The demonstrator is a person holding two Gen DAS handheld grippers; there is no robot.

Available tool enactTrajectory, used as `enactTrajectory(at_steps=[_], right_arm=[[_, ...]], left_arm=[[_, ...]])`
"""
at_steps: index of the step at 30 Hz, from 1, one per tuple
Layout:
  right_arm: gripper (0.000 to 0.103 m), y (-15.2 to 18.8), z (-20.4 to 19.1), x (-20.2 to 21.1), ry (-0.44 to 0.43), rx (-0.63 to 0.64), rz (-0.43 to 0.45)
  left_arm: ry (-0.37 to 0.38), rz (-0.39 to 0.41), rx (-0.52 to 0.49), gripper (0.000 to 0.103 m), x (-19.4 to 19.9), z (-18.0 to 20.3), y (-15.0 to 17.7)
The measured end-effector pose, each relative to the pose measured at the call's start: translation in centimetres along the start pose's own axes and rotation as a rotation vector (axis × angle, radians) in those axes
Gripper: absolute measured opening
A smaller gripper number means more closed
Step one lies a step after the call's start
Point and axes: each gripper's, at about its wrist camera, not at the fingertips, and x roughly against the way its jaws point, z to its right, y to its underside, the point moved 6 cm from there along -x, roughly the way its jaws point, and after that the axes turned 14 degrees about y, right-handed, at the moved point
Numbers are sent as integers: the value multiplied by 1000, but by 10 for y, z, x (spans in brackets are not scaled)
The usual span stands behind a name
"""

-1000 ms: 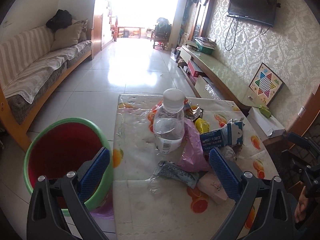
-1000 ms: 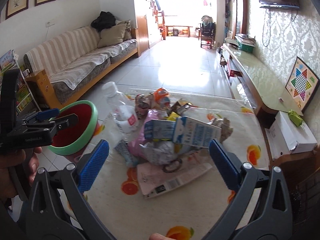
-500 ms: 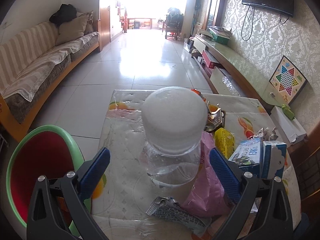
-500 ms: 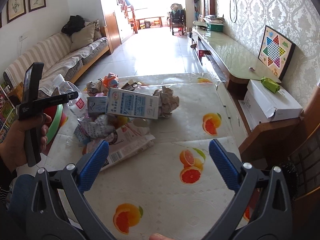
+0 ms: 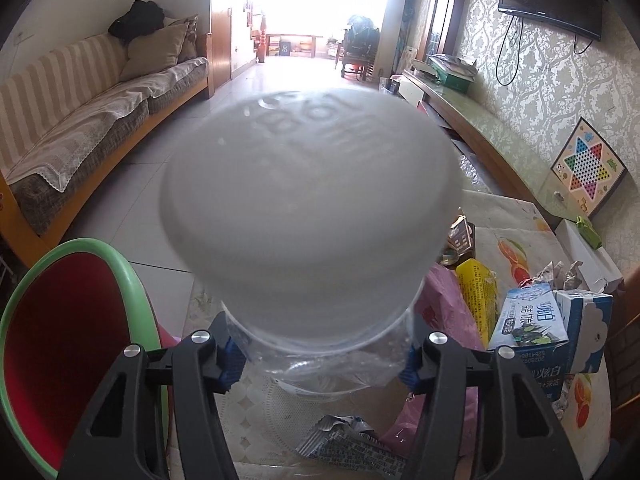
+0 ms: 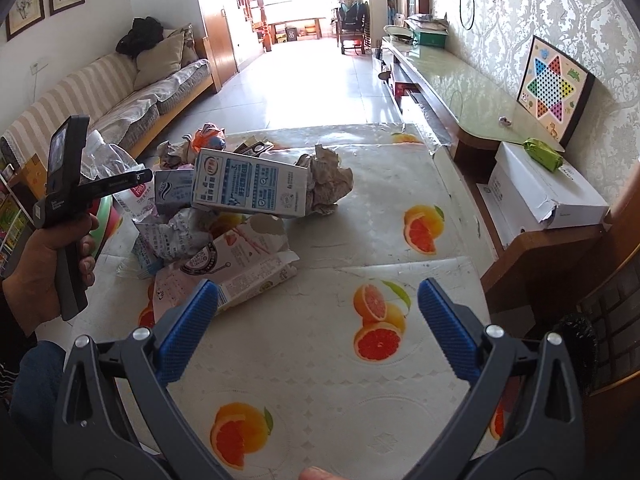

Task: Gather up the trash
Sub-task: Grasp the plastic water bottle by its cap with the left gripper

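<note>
A: Now, item one: bottle [image 5: 308, 216], clear plastic, white cap. Place?

B: Upright near the left edge of the surface [image 6: 360, 240], inside the left tongs [image 5: 320, 354]. A second ago it stood well ahead of them; now its cap fills that view.

A: Left tongs, state?

B: Closing. They stood at full spread a moment back; the blue pads [image 5: 231, 360] now sit against the bottle's sides. Whether the grip is firm, I cannot tell.

A: Item two: right tongs [image 6: 316, 328].

B: Wide open, nothing between them, over bare cloth toward the near edge. They have swung right, off the heap they faced a second ago.

A: Item three: the heap.

B: Left half of the surface: blue carton [image 6: 250, 188], pink-printed carton [image 6: 240, 268], crumpled paper [image 6: 326, 184], foil wrapper [image 5: 352, 446], yellow packet [image 5: 478, 292], pink bag [image 5: 440, 300]. All untouched.

A: Item four: receptacle.

B: Bin [image 5: 60, 344], green rim, red inside, on the floor just off the left edge, beside the left tongs.

A: Meaning for the job?

B: In my judgement the first pick is under way: once the squeeze holds, a lift and a short carry left puts the bottle over the bin. Thin walls look likely to buckle, so slip is the risk.
</note>
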Motion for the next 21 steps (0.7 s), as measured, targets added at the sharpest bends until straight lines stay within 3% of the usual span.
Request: enactTrajectory(at_steps=[9, 13, 17, 21], right_arm=[[98, -40, -24, -6, -7, 105, 95], [98, -51, -51, -27, -36, 301, 119], [98, -53, -80, -44, -3, 556, 173], [98, -52, -102, -58, 18, 728, 200]], left_arm=[[44, 77, -34, 55, 52, 5, -10], [58, 107, -56, 55, 83, 8, -9], [80, 130, -55, 55, 108, 11, -4], [98, 150, -37, 55, 122, 13, 6]])
